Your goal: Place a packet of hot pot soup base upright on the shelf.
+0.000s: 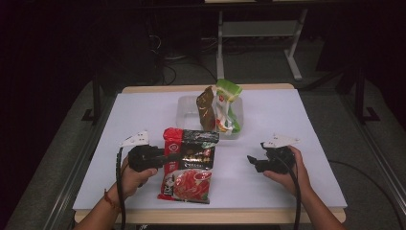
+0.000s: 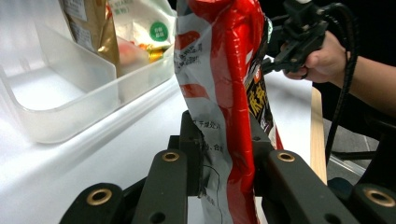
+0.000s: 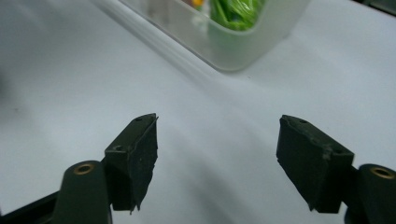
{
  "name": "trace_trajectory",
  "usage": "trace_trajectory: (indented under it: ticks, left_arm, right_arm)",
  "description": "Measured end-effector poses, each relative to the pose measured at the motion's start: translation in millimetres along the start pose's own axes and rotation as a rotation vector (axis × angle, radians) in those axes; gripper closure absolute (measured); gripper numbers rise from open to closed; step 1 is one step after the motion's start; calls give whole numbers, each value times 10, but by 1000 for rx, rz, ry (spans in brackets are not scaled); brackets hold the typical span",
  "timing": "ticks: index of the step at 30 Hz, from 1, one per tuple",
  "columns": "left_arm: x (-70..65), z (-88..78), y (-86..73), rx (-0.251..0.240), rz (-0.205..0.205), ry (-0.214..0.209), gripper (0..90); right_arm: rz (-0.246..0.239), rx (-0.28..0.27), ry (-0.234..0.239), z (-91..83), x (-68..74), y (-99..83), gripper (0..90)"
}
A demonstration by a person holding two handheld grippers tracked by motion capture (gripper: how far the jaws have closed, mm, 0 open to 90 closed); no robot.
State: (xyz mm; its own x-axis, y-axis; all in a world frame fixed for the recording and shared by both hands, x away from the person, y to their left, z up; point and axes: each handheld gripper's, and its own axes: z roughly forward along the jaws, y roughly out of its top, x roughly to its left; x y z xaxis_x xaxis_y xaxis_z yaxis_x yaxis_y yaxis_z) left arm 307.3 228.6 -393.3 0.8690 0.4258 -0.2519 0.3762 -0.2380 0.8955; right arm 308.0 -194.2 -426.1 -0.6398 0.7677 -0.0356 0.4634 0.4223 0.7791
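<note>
Two packets already stand in the clear bin [image 1: 186,111] beyond my left gripper [image 1: 162,158], which clamps the red noodle packet [image 1: 187,178]; my right gripper [image 1: 252,162] gapes empty.

A clear plastic rectangular bin [image 1: 187,109] is set near the far edge of the white-topped table [image 1: 287,115]. A brown-gold foil packet [image 1: 207,110] and a green-and-white plastic packet [image 1: 226,103] are stood upright in it, touching each other at its right end.
</note>
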Motion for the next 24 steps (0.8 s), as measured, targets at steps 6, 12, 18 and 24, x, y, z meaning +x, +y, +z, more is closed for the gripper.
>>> trace_trajectory:
  ticks: [6, 12, 18, 24]
  left_arm:
    - [-68, -71, 71, -47, 23, 25, 760]
    - [-130, -131, 119, -75, 49, 75, 763]
    - [-128, -213, 166, -105, 63, 125, 767]
    - [-102, -267, 184, -127, 64, 158, 768]
  right_arm:
    - [-12, 7, 5, 4, 32, -41, 280]
    - [-3, 13, 14, -10, 44, -77, 281]
    - [1, 17, 11, 4, 37, -72, 275]
    - [19, 8, 7, -14, 1, -76, 274]
